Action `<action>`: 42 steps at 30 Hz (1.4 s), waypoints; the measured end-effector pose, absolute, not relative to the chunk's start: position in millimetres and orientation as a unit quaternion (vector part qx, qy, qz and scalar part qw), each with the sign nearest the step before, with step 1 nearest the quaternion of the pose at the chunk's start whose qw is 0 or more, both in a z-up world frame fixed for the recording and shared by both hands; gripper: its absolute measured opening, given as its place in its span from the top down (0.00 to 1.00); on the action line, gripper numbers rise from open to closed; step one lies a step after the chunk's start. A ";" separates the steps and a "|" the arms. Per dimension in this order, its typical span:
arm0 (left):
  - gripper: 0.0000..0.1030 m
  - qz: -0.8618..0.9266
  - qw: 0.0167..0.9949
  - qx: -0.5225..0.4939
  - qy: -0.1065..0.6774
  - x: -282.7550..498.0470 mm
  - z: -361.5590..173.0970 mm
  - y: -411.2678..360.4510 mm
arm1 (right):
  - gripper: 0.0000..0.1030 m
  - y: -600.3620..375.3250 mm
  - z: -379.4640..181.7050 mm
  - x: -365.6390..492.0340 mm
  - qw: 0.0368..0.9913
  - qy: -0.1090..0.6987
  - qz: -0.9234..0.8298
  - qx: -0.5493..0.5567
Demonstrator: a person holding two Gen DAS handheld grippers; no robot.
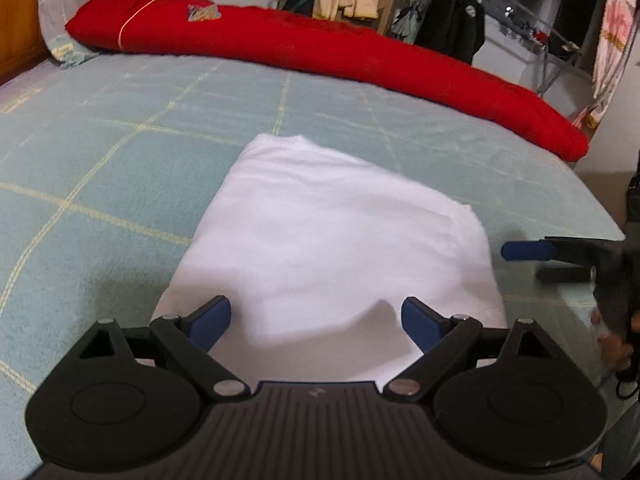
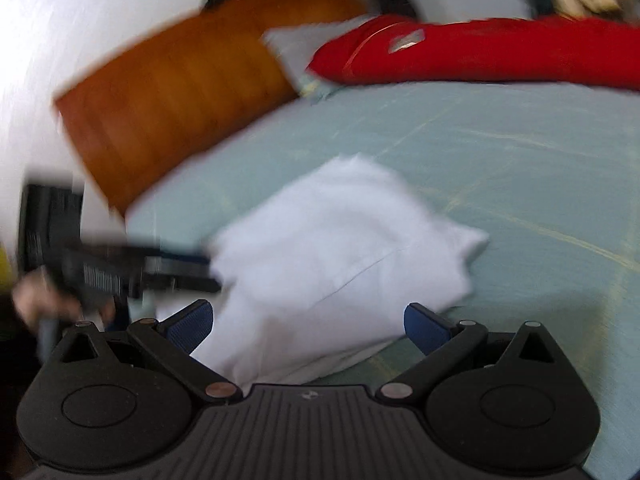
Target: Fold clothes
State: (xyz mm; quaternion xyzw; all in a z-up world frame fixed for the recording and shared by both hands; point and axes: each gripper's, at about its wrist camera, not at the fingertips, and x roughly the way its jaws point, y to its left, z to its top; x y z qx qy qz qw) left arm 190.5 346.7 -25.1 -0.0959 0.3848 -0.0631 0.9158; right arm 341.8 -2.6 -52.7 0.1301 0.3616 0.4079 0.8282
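Near the bottom of the left wrist view, the left gripper (image 1: 316, 322) points level along the bed (image 1: 120, 168) with its jaws spread wide and nothing between them, its blue pads (image 1: 212, 320) over the near edge of a folded white garment (image 1: 328, 232). That garment lies flat on the pale green checked bedcover, roughly in the middle. At the right edge, the right gripper (image 1: 532, 262) reaches in sideways toward the garment's right side, one blue fingertip just beside the cloth, held by a hand (image 1: 616, 344) that is partly visible and blurred. Far across the bed lies a long red blanket (image 1: 320, 48) with a grey pillow (image 1: 60, 12) at its left end, and clothes hang on a rack (image 1: 460, 16) beyond. From the right wrist view, which is blurred, the right gripper (image 2: 308, 324) tilts down over the same white garment (image 2: 340, 240), jaws wide and empty. To the left, the left gripper (image 2: 192, 264) touches the garment's edge, gripped by a hand (image 2: 44, 300). A wooden headboard (image 2: 180, 92) stands at the far left.
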 end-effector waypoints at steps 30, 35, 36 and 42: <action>0.11 -0.087 0.908 -0.130 0.388 194.7 -32.6 331.9 | 0.00 36.3 -71.3 408.9 0.803 0.370 0.427 0.189; 0.10 -0.070 0.910 -0.122 0.391 181.9 -28.7 341.3 | 0.00 45.2 -65.9 390.5 0.814 0.369 0.431 0.126; 0.10 -0.065 0.912 -0.119 0.386 180.8 -26.2 342.9 | 0.00 45.0 -61.2 384.5 0.817 0.363 0.434 0.114; 0.10 -0.020 0.922 -0.098 0.373 191.5 -9.0 346.2 | 0.00 50.6 -36.3 344.6 0.832 0.323 0.450 0.028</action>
